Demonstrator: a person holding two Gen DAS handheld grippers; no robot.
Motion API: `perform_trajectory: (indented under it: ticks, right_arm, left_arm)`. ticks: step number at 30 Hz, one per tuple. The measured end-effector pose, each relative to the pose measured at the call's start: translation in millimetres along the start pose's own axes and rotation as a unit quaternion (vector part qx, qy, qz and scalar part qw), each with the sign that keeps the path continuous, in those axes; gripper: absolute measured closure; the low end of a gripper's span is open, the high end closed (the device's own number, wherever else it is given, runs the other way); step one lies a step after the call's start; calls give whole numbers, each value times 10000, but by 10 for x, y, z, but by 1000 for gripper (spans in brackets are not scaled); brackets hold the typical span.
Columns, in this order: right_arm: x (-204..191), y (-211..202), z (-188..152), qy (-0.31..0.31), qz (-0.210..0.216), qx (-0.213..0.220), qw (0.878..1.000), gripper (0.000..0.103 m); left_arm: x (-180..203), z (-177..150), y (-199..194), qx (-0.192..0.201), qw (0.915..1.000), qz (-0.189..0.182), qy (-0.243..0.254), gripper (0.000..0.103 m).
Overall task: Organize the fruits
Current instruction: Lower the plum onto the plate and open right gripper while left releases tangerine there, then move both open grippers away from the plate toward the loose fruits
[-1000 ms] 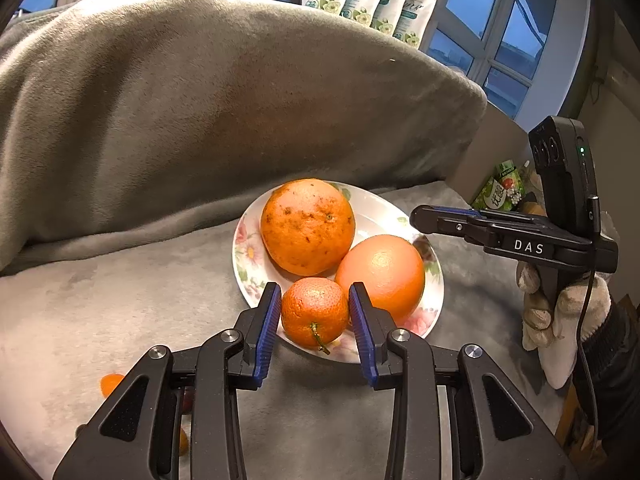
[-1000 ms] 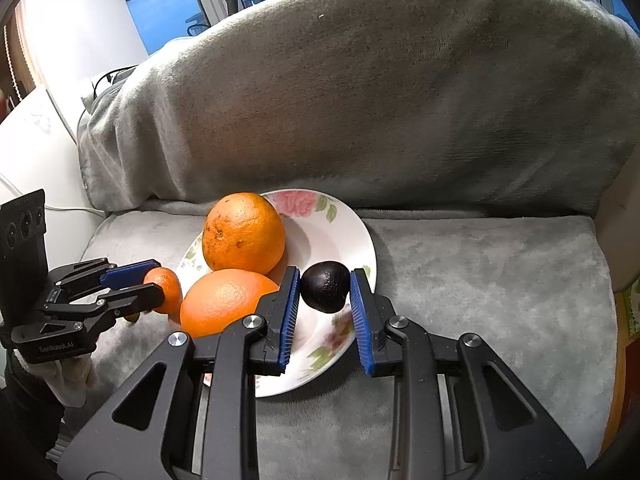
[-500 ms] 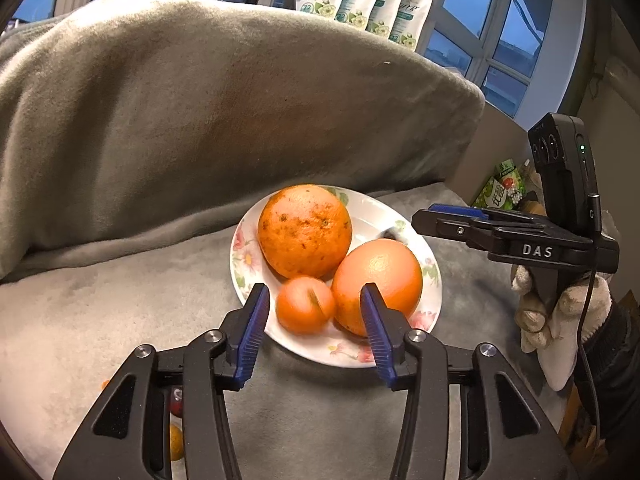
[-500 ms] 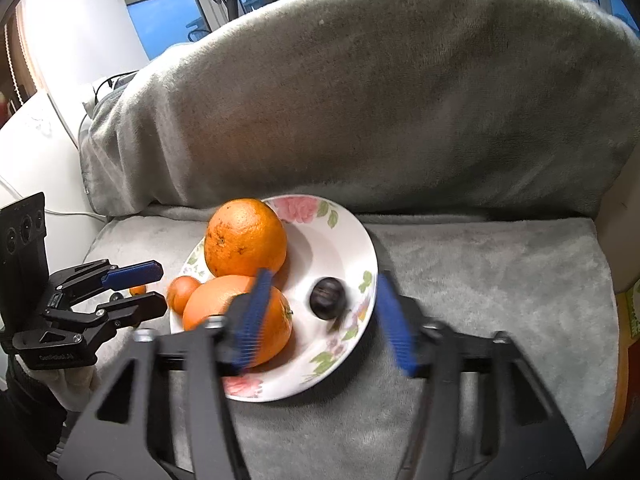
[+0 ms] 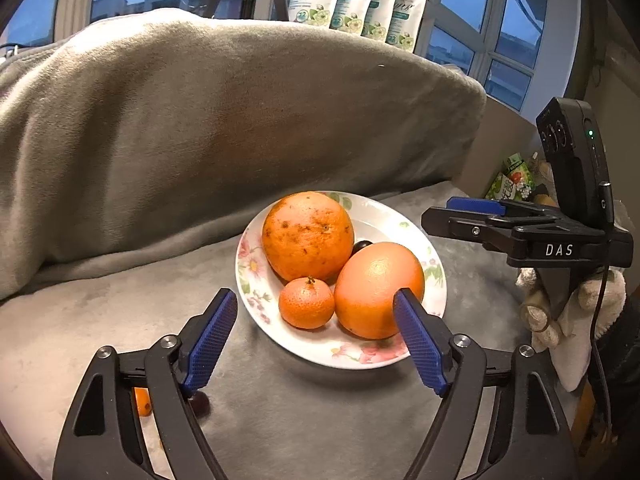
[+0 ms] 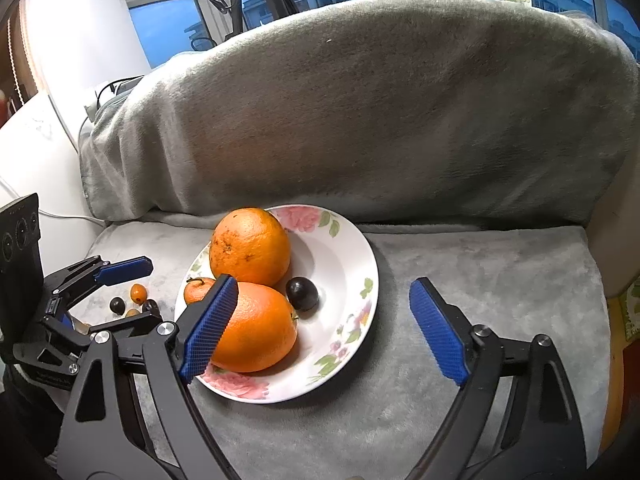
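A white floral plate (image 5: 402, 227) (image 6: 348, 248) sits on the grey sofa seat. On it lie a speckled orange (image 5: 307, 236) (image 6: 251, 246), a smooth orange (image 5: 378, 289) (image 6: 256, 328), a small mandarin (image 5: 306, 303) (image 6: 197, 289) and a dark plum (image 6: 302, 293), which peeks out behind the oranges in the left wrist view (image 5: 362, 245). My left gripper (image 5: 318, 343) is open and empty, just in front of the plate. My right gripper (image 6: 322, 330) is open and empty above the plate's near edge.
Several small fruits lie loose on the seat left of the plate: an orange kumquat (image 6: 138, 293) (image 5: 142, 401) and dark ones (image 6: 117, 304). The blanket-covered sofa back (image 6: 360, 100) rises behind. Snack packets (image 5: 510, 182) lie at the right, past the sofa end.
My left gripper let go of the mandarin onto the plate, opened wide and drew back. My right gripper released the plum onto the plate, opened wide and pulled back.
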State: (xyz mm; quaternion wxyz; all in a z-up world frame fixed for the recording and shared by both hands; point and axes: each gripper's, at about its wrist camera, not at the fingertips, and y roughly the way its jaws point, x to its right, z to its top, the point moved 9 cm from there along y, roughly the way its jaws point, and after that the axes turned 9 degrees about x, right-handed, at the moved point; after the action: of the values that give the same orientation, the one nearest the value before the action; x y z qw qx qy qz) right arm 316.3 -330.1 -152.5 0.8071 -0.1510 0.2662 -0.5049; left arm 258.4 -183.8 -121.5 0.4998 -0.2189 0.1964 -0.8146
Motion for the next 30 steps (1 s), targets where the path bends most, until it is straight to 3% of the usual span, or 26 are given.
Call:
perform_trajectory:
  ticks: [18, 30]
  right_arm:
    - [-73, -206, 41, -34, -90, 186, 9998, 13]
    - [-419, -537, -21, -367, -58, 454, 9983, 13]
  left_arm:
    - [83, 38, -257, 222, 9993, 105, 265, 23]
    - [-100, 42, -653, 453, 9987, 219, 126, 23]
